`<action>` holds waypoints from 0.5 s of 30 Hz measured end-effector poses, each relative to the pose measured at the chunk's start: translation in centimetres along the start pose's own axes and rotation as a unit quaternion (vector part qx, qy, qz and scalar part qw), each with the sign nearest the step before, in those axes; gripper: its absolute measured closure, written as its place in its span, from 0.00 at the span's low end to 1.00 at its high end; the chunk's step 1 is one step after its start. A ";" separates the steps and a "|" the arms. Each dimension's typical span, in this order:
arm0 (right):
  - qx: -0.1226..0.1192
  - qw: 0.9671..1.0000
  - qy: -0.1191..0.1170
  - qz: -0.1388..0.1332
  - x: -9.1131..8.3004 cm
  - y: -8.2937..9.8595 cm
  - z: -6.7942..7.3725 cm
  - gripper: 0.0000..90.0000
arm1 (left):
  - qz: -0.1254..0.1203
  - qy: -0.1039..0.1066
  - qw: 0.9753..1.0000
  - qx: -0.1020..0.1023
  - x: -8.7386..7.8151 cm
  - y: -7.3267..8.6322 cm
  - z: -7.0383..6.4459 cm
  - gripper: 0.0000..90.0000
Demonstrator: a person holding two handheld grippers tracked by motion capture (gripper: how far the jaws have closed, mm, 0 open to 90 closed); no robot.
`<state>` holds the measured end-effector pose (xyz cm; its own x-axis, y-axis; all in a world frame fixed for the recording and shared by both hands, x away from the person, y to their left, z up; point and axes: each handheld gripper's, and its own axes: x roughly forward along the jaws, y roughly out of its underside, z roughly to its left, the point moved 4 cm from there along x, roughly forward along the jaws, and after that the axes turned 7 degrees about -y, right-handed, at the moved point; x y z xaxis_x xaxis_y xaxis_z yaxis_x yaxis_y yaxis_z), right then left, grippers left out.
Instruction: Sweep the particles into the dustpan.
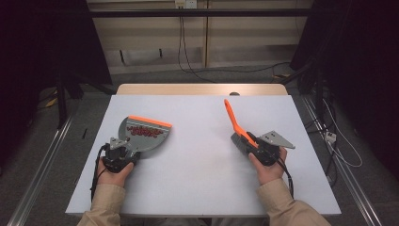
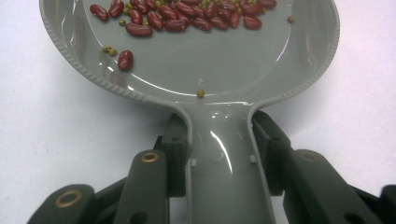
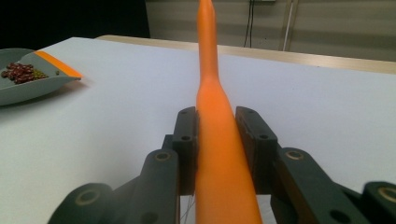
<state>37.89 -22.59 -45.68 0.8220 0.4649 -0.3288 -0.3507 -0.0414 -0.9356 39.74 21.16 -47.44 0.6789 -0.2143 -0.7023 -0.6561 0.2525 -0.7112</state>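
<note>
Grey dustpan with red beans sits left of centre, handle pinched by left gripper; right gripper clamps orange brush handle, right of centre.

Even overhead light lit the white table brightly while the room's upper corners stayed dark. Glare streaked the grey dustpan; the orange handle was blurred at the bottom edge.
</note>
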 end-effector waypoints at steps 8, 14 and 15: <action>0.000 1.000 0.003 0.009 -0.5 0.5 -0.2 0.79 | 0.009 0.005 1.000 -0.005 0.1 0.3 -0.3 0.70; -0.005 1.000 0.005 0.011 -0.8 0.7 -0.2 0.79 | 0.011 0.004 1.000 -0.007 -0.1 0.4 -0.3 0.70; -0.004 1.000 0.004 0.011 -0.8 0.7 -0.2 0.79 | 0.010 0.005 1.000 -0.010 -0.1 0.4 -0.4 0.69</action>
<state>37.07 -23.15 -46.07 0.8179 0.4563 -0.3505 -0.3652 -0.0589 -0.9291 39.24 20.91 -47.68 0.6623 -0.2193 -0.7164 -0.6757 0.2382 -0.6976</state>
